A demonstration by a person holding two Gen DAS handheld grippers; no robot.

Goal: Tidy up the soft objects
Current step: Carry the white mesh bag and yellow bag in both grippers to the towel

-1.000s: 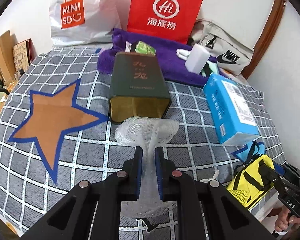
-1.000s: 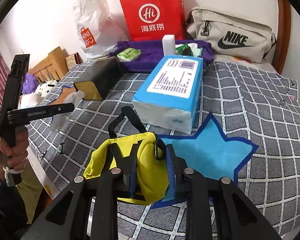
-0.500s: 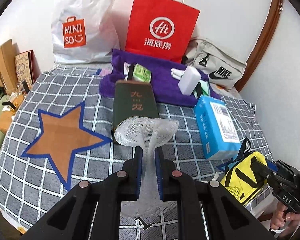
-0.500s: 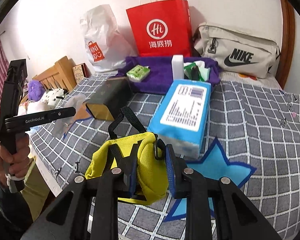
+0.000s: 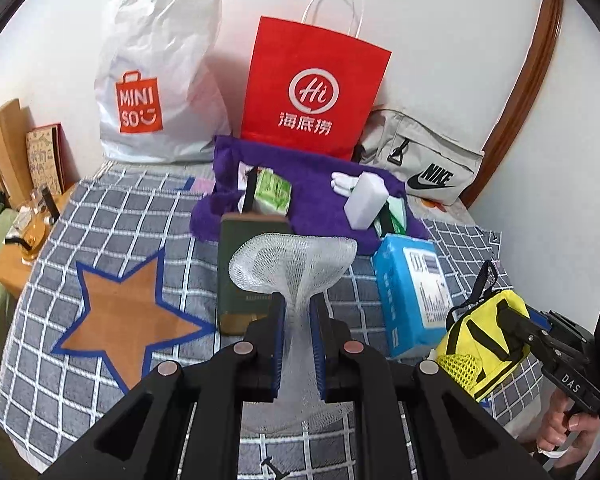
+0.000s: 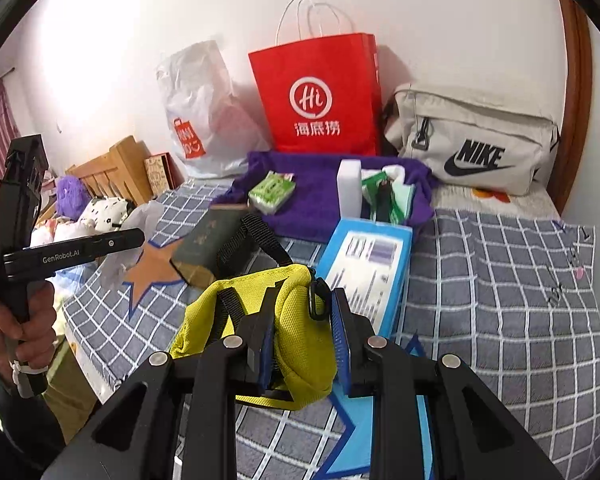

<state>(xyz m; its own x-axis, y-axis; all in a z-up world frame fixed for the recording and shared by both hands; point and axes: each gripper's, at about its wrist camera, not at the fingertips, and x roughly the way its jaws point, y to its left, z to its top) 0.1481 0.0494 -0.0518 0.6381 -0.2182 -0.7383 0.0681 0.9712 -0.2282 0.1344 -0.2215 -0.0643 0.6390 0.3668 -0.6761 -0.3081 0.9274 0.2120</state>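
My left gripper (image 5: pixel 298 308) is shut on a white mesh net (image 5: pixel 292 260), which fans out above the fingers and hangs below them, lifted off the checked bedspread (image 5: pixel 112 224). An orange star patch (image 5: pixel 128 320) lies to its left. The net also shows at the left gripper (image 6: pixel 136 238) in the right wrist view. My right gripper (image 6: pixel 304 300) is shut on a yellow pouch (image 6: pixel 208 312) with black straps, held above a blue star patch (image 6: pixel 364 432). In the left wrist view the yellow pouch (image 5: pixel 480 344) hangs at the right, with a hand under the right gripper (image 5: pixel 512 320).
A dark green box (image 5: pixel 240 264) and a blue tissue pack (image 5: pixel 412 292) lie mid-bed. Behind them a purple towel (image 5: pixel 320 200) carries small packets and a white block. A red paper bag (image 5: pixel 316 92), a white Miniso bag (image 5: pixel 160 80) and a Nike bag (image 5: pixel 424 160) lean on the wall.
Both grippers have risen with the net and the pouch still gripped. The bed and the things on it look farther off and lower in both views.
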